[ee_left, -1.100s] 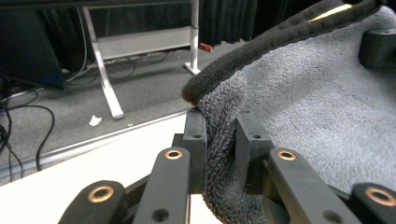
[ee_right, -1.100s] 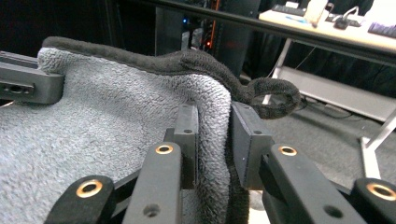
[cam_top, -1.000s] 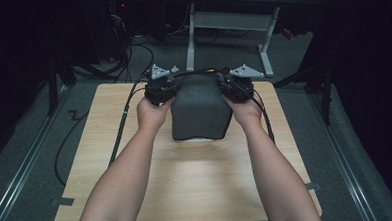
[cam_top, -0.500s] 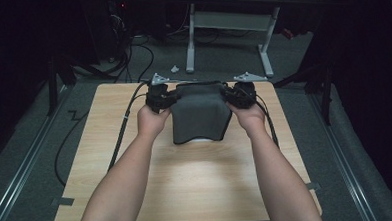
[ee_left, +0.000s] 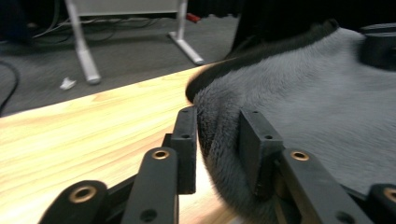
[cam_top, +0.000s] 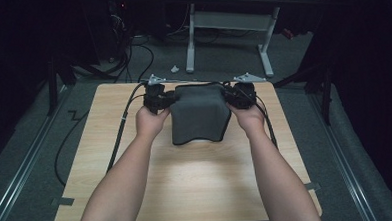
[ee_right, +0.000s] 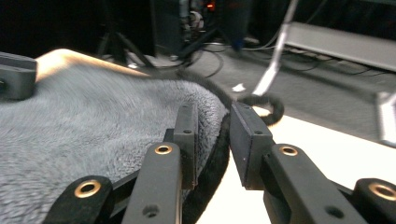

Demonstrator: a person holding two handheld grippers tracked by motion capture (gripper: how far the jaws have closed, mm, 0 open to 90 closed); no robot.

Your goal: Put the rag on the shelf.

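At the wooden table's (cam_top: 197, 190) far end, my left gripper (ee_left: 217, 135) and right gripper (ee_right: 212, 140), jaws just loosening, straddle the grey fleecy cloth's (cam_top: 199, 113) corners to spread it flat.

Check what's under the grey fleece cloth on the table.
The grey fleece cloth lies on the wooden table. A pale patch shows below its near edge, cause unclear. Anything else beneath is covered. The left gripper and right gripper have its far corners between their jaws.
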